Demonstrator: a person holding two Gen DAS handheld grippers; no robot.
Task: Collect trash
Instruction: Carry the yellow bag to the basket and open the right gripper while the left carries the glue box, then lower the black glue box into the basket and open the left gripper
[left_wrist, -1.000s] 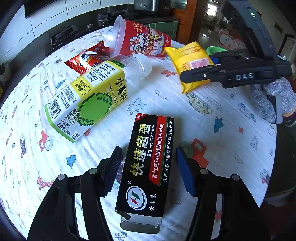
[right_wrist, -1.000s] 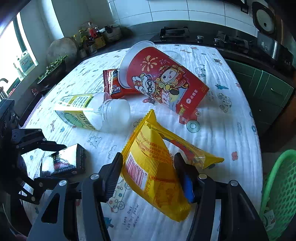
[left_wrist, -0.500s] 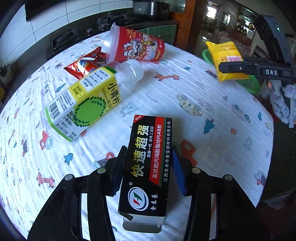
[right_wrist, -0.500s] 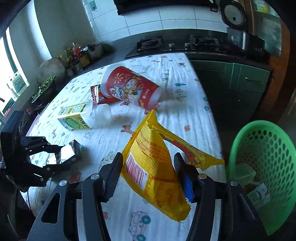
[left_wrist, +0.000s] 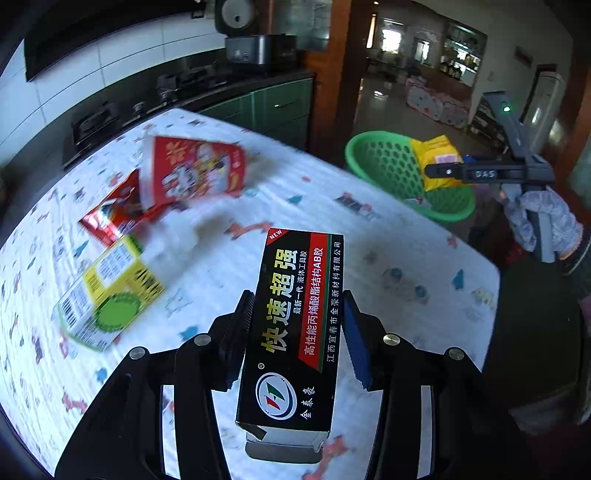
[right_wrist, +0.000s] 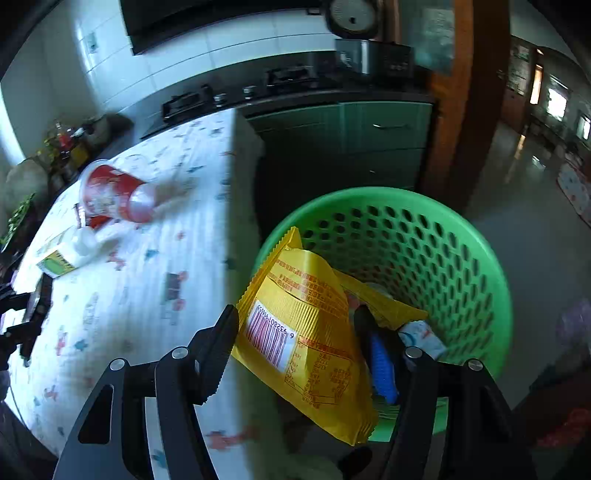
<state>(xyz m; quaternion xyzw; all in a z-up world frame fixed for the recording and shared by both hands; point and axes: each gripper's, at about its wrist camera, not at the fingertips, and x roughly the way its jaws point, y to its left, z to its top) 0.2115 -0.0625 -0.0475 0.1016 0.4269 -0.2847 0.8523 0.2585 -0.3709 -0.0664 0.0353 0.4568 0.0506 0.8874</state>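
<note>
My left gripper (left_wrist: 295, 299) is shut on a black glue box (left_wrist: 295, 325) with yellow and red print, held clear above the patterned tablecloth (left_wrist: 399, 295). My right gripper (right_wrist: 297, 314) hangs over the green perforated basket (right_wrist: 480, 251) beside the table, its jaws opening. The yellow snack packet (right_wrist: 306, 332) still sits between them, with a small gap at the blue pad. In the left wrist view the right gripper (left_wrist: 443, 171) and yellow packet (left_wrist: 434, 155) are over the basket (left_wrist: 380, 162), held by a gloved hand (left_wrist: 546, 218).
On the table lie a tipped red paper cup (left_wrist: 195, 170), a red wrapper (left_wrist: 110, 218) and a plastic bottle with a yellow-green label (left_wrist: 107, 295). The basket holds a few small packets (right_wrist: 421, 336). Green cabinets (right_wrist: 369, 140) and a dark counter with a stove stand behind.
The right gripper carried the yellow packet off the table to above the green basket and its jaws widened. The left gripper closed on the black box and lifted it.
</note>
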